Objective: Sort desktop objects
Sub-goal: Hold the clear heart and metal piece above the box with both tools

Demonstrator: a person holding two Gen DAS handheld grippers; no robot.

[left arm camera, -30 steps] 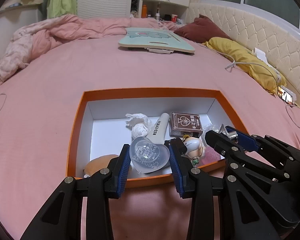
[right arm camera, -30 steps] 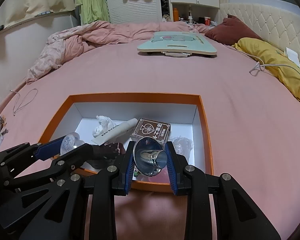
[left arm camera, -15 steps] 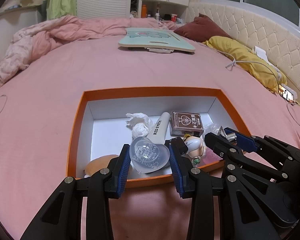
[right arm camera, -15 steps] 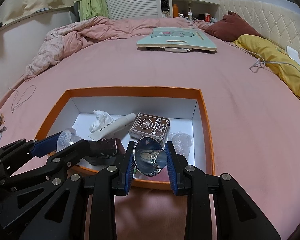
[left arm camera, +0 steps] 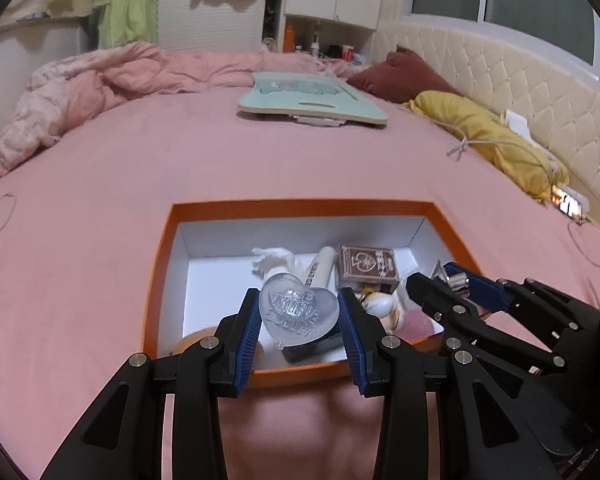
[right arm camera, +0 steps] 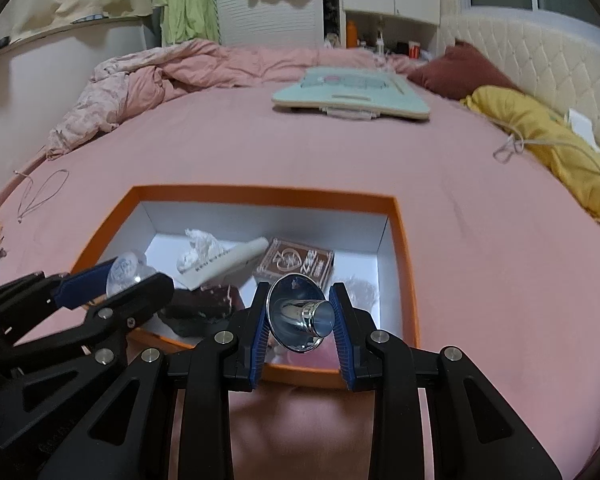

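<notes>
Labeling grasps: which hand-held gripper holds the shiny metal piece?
The right hand-held gripper: it clamps the shiny metal funnel-shaped piece. The left hand-held gripper clamps a clear heart-shaped plastic piece.

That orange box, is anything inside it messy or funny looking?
A bit messy. In the orange box, a crumpled white tissue lies loose, and the white tube rests slanted, with the brown card pack beside it. Nothing looks spilled or broken.
</notes>
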